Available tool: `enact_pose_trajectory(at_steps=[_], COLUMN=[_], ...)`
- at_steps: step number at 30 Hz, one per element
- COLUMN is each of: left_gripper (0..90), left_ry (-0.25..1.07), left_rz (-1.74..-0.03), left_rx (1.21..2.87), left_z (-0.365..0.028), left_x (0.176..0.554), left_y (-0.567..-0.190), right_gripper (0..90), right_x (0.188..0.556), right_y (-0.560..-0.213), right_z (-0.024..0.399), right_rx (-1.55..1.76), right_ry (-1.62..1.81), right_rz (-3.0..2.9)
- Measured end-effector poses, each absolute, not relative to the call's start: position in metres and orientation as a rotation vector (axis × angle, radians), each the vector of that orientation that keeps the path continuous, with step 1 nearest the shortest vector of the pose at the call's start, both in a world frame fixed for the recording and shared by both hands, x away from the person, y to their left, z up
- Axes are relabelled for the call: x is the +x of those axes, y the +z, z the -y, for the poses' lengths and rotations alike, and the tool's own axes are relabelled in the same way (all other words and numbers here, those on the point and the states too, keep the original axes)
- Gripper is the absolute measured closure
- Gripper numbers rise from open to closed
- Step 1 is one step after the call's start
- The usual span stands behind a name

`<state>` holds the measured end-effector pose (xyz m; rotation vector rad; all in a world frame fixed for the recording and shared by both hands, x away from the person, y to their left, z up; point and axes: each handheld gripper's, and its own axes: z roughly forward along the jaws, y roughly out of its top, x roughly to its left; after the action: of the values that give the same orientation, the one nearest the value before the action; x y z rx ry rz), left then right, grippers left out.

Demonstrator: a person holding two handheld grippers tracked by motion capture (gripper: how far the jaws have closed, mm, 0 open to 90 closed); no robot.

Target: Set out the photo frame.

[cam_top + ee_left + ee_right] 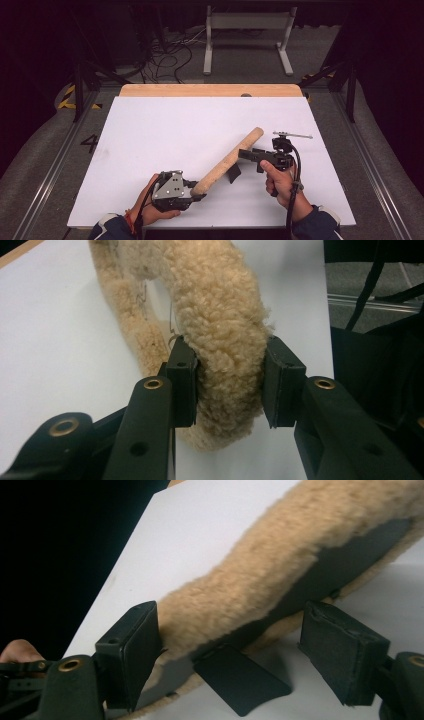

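Observation:
A long tan fleece sleeve (230, 160) lies slantwise on the white board (150, 140), with a black flap (233, 172) sticking out of its underside. My left gripper (197, 190) is shut on the sleeve's near end; in the left gripper view both pads (182, 382) squeeze the fleece (220, 330). From the right, my right gripper (242, 154) reaches the sleeve's middle. Its jaws stand open in the right gripper view (235, 647), the left pad (132, 645) beside the fleece (280, 565) and the right pad apart from it. The black flap (240, 677) lies between them.
The white board rests on a wooden table whose far edge (210, 90) shows beyond it. On the floor behind stand a white metal frame (247, 30) and loose cables (165, 55). Dark rails run along both sides of the table.

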<state>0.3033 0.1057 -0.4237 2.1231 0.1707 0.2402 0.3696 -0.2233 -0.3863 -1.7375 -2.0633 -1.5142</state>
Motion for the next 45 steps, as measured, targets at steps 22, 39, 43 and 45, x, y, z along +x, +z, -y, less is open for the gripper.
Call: enact_pose_trajectory(at_steps=[22,39,43,45], left_gripper=[56.9,23.1,20.3,17.8], left_ry=[0.186,0.308,0.296,0.386], left_rz=[-0.14,-0.575,-0.732,-0.769], left_rx=[2.126,2.126,2.043,2.057], left_z=[-0.072,-0.194,-0.224,-0.237], left_x=[0.299,0.295,0.299,0.301], left_y=[-0.427,-0.435,-0.44,-0.442], right_gripper=[24.7,41.2,51.3,51.2], right_x=[0.388,0.401,0.402,0.403], right_y=[-0.391,-0.375,-0.37,-0.369], right_z=[0.175,0.177,0.181,0.181], right_rx=[-1.76,-1.571,-1.548,-1.544], right_ry=[-1.241,-1.128,-1.125,-1.117], right_rz=[2.157,2.346,2.384,2.396])
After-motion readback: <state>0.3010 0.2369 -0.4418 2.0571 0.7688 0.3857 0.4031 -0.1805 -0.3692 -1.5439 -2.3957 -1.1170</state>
